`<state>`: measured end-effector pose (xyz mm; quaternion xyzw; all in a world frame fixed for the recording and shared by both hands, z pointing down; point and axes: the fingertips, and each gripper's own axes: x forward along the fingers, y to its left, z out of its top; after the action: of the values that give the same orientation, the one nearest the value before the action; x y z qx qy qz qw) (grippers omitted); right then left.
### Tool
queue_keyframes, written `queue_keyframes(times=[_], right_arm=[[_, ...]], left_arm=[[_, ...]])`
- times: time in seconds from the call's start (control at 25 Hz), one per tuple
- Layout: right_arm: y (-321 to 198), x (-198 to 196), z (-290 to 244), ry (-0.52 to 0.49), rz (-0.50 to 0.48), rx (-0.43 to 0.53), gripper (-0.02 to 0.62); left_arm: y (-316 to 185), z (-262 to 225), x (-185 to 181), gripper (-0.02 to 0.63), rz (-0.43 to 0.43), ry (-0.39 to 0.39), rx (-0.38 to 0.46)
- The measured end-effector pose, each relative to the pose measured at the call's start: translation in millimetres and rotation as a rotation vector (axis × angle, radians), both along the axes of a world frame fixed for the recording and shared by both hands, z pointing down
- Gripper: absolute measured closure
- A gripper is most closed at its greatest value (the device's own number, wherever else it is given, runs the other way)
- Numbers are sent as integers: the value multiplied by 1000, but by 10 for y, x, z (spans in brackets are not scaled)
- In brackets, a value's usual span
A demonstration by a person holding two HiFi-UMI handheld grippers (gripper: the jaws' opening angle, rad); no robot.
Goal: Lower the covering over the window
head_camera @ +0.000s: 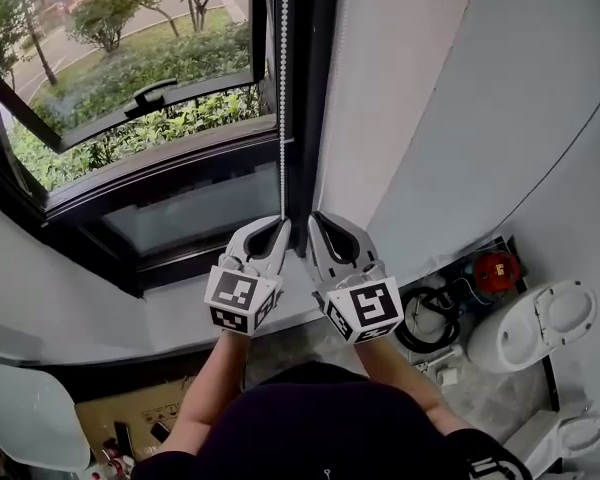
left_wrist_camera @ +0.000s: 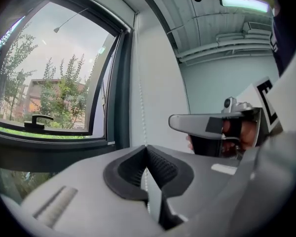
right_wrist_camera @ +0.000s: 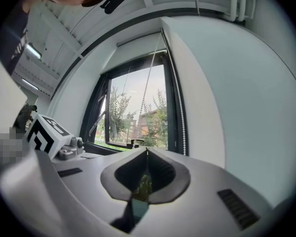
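A white bead chain point(head_camera: 284, 88) hangs down the right side of the dark-framed window point(head_camera: 130, 78). My left gripper point(head_camera: 280, 224) is shut on it; in the left gripper view the chain point(left_wrist_camera: 139, 83) runs down into the closed jaws point(left_wrist_camera: 147, 148). My right gripper point(head_camera: 314, 218) is level with it, just to the right. In the right gripper view a thin strand point(right_wrist_camera: 149, 93) slants down to that gripper's closed tips point(right_wrist_camera: 147, 151), and another strand point(right_wrist_camera: 181, 107) hangs free to the right. The blind's edge point(right_wrist_camera: 138, 41) sits at the top of the window; the glass is uncovered.
The lower sash with its black handle point(head_camera: 152, 93) is tilted open outward. Below right on the floor are a white toilet-like fixture point(head_camera: 540, 323), a red object point(head_camera: 496, 271) and a coiled black hose point(head_camera: 425, 318). A white chair point(head_camera: 30, 418) and cardboard box point(head_camera: 140, 408) sit lower left.
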<state>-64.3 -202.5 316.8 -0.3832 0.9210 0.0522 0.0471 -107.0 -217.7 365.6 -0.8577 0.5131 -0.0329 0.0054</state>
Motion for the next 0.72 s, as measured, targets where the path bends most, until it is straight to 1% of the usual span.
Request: queue_keyframes(times=[0.12, 0.16, 0.28, 0.32, 0.4, 0.48, 0.6, 0.68, 0.72], right_arm=[[69, 11, 21, -4, -9, -7, 583], [93, 7, 32, -3, -11, -8, 582], [159, 14, 61, -5, -7, -12, 583], [170, 25, 68, -7, -4, -14, 582], [183, 47, 78, -9, 3, -16, 582], [196, 63, 82, -12, 9, -16, 582], [191, 106, 102, -14, 18, -21, 583], [174, 129, 132, -13, 19, -32, 582], [169, 135, 148, -13, 18, -39, 581]], left_arm=[[110, 13, 2, 595, 10, 38, -5], [140, 18, -4, 595, 11, 40, -3], [228, 33, 48, 595, 22, -4, 13], [249, 36, 87, 595, 31, -7, 18], [278, 50, 162, 595, 52, 14, 17], [304, 127, 228, 595, 72, 29, -7], [331, 401, 333, 595, 109, 29, -70], [320, 597, 355, 595, 118, 20, -108], [312, 665, 348, 595, 119, 28, -124]])
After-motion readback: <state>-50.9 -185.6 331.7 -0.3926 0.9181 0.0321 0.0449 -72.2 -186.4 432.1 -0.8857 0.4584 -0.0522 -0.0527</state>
